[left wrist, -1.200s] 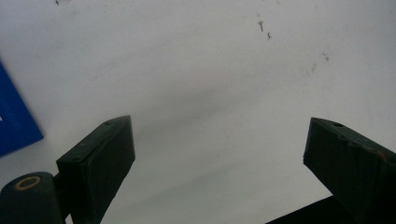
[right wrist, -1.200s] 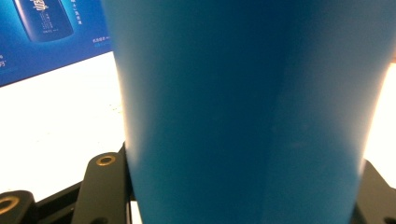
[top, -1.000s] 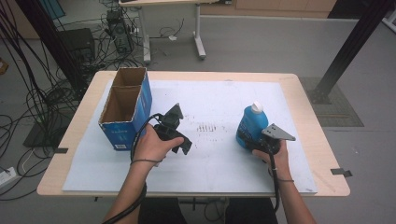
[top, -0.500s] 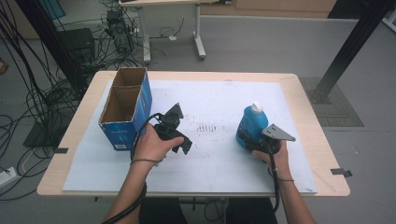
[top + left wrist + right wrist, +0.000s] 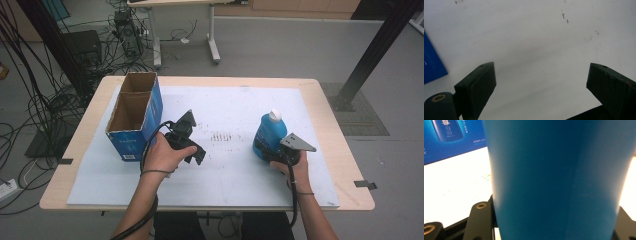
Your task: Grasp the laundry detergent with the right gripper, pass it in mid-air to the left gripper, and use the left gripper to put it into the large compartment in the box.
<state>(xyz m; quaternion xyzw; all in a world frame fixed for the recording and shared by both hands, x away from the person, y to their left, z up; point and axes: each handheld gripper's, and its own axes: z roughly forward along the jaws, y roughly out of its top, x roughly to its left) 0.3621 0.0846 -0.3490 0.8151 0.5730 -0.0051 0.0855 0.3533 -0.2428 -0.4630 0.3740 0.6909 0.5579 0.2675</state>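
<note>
A blue bottle (image 5: 269,134) with a white cap stands upright on the white mat, right of centre. My right gripper (image 5: 272,154) is shut on its lower body; in the right gripper view the bottle (image 5: 559,180) looms very close between the jaws. An open blue cardboard box (image 5: 135,116) with two compartments stands at the left of the mat. Just right of the box, my left gripper (image 5: 196,154) hovers over the mat. Its jaws stand wide apart in the left gripper view, open (image 5: 540,85), with bare mat between them.
The white mat (image 5: 225,107) covers most of the wooden table (image 5: 345,165). A patch of small dark marks (image 5: 222,136) lies at the mat's middle. Cables, a black frame post (image 5: 372,55) and another table's legs stand on the floor beyond the far edge.
</note>
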